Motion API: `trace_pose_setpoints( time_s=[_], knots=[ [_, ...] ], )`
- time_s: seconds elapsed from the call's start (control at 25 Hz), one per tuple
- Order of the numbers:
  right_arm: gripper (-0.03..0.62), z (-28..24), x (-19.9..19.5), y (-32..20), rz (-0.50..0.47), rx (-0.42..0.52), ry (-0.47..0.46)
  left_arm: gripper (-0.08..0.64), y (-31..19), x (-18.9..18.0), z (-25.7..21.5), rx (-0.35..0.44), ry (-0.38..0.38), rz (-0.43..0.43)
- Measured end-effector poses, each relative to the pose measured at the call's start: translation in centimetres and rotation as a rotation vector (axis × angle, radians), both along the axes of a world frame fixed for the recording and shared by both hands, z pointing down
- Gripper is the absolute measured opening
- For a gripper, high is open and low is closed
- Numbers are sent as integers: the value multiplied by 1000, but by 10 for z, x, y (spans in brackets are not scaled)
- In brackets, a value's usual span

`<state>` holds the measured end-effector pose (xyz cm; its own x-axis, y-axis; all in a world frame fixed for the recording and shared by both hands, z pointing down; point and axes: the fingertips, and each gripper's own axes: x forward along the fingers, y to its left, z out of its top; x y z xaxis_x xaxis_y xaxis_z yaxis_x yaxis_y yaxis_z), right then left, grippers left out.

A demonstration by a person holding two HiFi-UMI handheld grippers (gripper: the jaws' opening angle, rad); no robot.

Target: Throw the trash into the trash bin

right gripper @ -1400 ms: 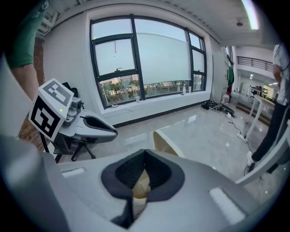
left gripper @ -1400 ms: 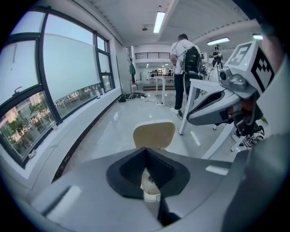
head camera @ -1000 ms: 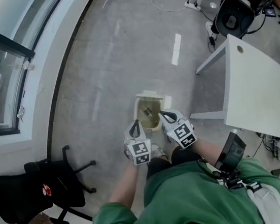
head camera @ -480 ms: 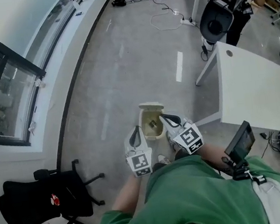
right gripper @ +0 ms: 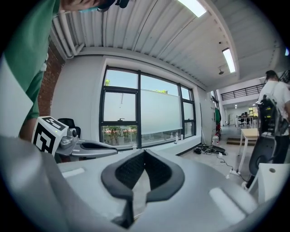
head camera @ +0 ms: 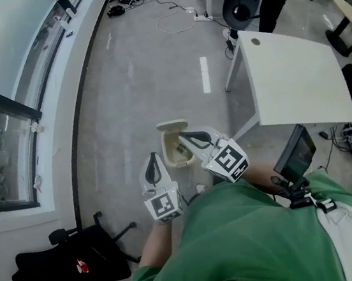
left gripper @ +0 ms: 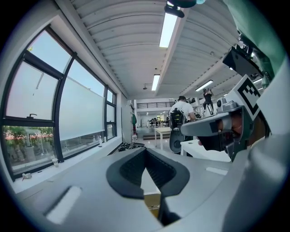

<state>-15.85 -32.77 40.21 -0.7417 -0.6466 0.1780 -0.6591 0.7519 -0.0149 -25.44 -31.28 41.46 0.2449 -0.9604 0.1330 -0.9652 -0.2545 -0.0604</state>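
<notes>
Head view is cutting off the person's (head camera: 254, 242) lower body, and the right gripper (head camera: 183, 137) is covering the bin's (head camera: 169, 128) right side, so the inside of the bin is showing only as a dim patch, too small to tell what is lying there. In the left gripper view only a brownish sliver of the bin is peeking out below the jaws. Two grippers are showing, each with one marker cube. The left gripper (head camera: 153, 157) is hanging just left of the bin in the picture, its jaws pressed together at the tips with nothing between them. The right gripper view is showing the same closed jaws, also gripping nothing. There is one bin, one white table (head camera: 296, 76), one white stripe (head camera: 205, 75) on the floor (head camera: 135, 77), and two black chairs: one chair (head camera: 59, 277) by the window (head camera: 5, 159) at lower left, and a second chair (head camera: 240, 5) beyond the table. A tangle of cables (head camera: 176, 21) is lying on the floor near that second chair. The bin is small, cream and rectangular with an open top, standing upright on the grey floor near the table's corner, below both grippers and apart from them.
</notes>
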Motion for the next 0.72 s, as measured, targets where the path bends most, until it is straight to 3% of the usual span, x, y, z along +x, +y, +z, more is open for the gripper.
trace_pose_setpoints(
  time_s=[0.32, 0.72],
  knots=[
    [3, -7, 34, 23, 38, -21, -30, 6, 20, 23, -5, -4, 9, 11],
    [3, -14, 65, 37, 41, -13, -38, 6, 29, 45, -32, 58, 22, -19]
  ],
)
